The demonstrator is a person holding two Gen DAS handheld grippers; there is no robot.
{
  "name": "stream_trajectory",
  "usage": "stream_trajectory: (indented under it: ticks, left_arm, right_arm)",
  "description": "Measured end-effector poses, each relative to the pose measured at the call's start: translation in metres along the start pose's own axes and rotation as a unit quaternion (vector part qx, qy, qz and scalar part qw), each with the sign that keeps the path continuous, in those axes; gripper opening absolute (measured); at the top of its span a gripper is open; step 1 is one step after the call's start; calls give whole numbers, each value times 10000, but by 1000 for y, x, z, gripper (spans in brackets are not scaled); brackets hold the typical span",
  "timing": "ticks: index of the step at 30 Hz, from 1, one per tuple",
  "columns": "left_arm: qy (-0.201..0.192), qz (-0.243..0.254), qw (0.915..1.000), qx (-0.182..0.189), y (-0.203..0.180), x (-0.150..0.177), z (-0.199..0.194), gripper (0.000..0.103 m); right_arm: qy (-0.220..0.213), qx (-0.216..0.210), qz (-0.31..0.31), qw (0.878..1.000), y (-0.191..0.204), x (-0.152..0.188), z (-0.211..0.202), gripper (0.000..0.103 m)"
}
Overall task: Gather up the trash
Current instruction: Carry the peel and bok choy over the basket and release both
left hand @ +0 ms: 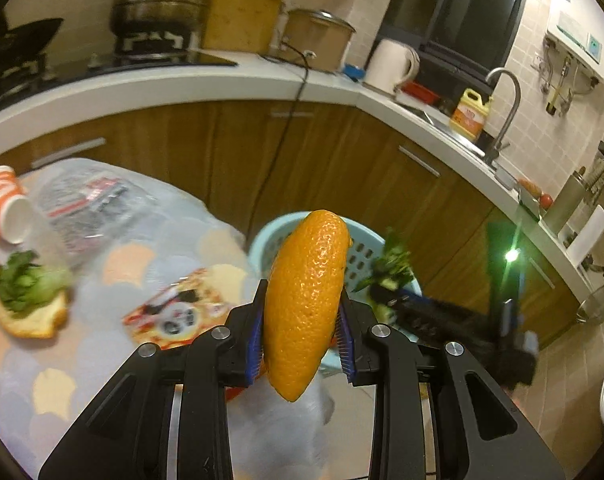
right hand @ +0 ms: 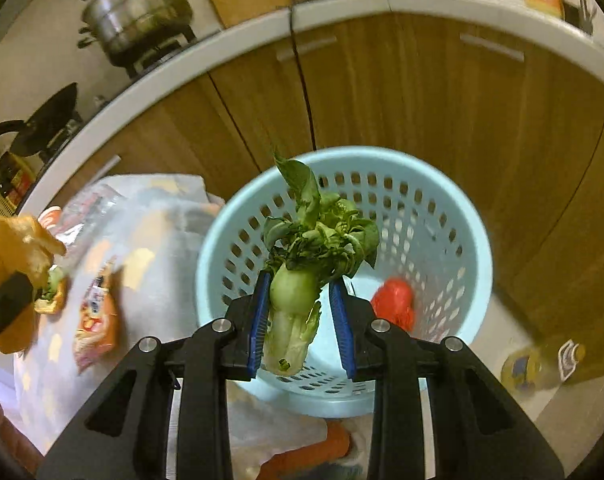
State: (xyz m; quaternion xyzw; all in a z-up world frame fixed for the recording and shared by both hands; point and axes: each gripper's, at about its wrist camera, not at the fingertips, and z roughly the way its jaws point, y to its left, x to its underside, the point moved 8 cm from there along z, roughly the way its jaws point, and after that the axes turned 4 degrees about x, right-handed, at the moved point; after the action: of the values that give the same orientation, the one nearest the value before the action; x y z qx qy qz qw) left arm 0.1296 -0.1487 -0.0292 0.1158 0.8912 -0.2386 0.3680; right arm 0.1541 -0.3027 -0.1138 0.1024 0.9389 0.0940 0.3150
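Directly ahead of our right gripper [right hand: 302,320] stood the pale blue perforated basket [right hand: 442,208], and between that gripper's blue pads we held a wilted bok choy [right hand: 302,276], poised over the basket's open mouth; whether both pads pressed it we could not tell for certain, though it hung there without falling. Our left gripper [left hand: 302,336] was clamped on a piece of orange peel [left hand: 306,300], with the basket [left hand: 362,256] just beyond it and to its right. Something red [right hand: 394,304] already lay at the bottom of the basket, so we judged the collecting partly done, with these two pieces about to go in. Left of the left gripper much remained on the table [left hand: 142,248]: a tipped orange paper cup [left hand: 2,204], a crumpled clear wrapper [left hand: 86,208], another peel with greens on it [left hand: 22,300], and a printed snack packet [left hand: 174,312]. The table wore a pale patterned cloth; behind it ran wooden cabinets [left hand: 342,160] under a white counter [left hand: 182,84] with a steamer pot [left hand: 162,0] and a sink tap [left hand: 506,108].
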Motion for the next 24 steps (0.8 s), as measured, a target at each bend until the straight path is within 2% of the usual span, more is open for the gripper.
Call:
stream_trajectory:
  ticks: [10, 16, 17, 20, 24]
  left_arm:
    - [477, 76, 9988, 60, -22, 0, 61, 31]
    - [610, 106, 9981, 5, -26, -1, 82, 34]
    - [629, 141, 9979, -51, -26, -1, 87, 37]
    - [672, 196, 9973, -224, -24, -1, 98, 56]
    - [703, 197, 9969, -286, -18, -1, 101, 57]
  right_arm:
    - [485, 22, -71, 9988, -15, 12, 25, 31]
    - [447, 23, 83, 9990, -31, 12, 17, 35]
    - [449, 16, 115, 9989, -34, 14, 17, 35]
    - [470, 12, 164, 9988, -40, 18, 15, 36]
    - [450, 8, 196, 9988, -44, 19, 12, 36]
